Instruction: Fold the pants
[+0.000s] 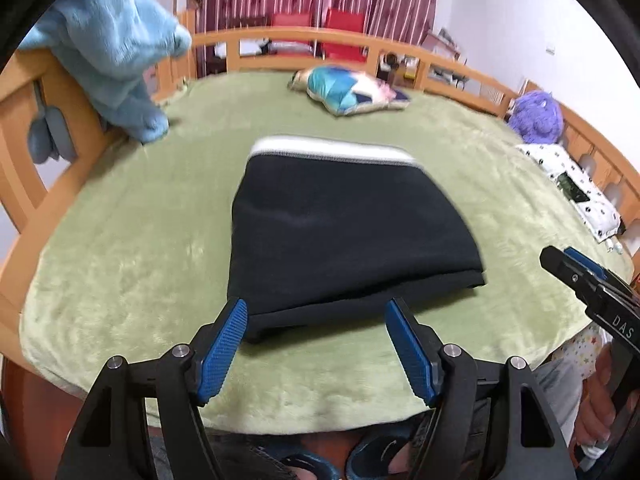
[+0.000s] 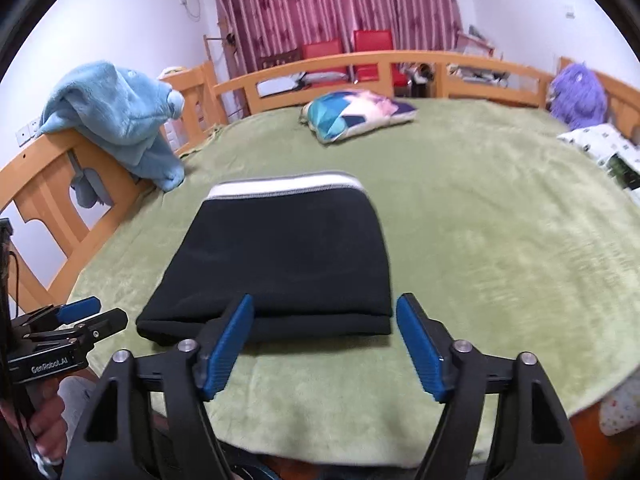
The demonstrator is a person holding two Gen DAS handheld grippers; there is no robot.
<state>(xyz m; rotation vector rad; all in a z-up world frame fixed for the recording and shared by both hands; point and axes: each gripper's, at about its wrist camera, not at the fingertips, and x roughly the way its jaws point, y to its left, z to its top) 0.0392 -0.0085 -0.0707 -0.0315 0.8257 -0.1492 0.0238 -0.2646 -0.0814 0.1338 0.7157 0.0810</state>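
Black pants with a white waistband at the far end lie folded into a compact rectangle on the green bed cover. My left gripper hangs open above the near edge of the pants, its blue pads empty. My right gripper is open too, over the near right corner of the fold, with nothing between its fingers. Each gripper shows at the edge of the other's view: the right gripper at the right of the left wrist view, the left gripper at the left of the right wrist view.
A wooden rail rings the bed. A light blue towel hangs over it on the left. A colourful pillow, a purple plush toy and a spotted white pillow lie farther back. Red chairs stand behind.
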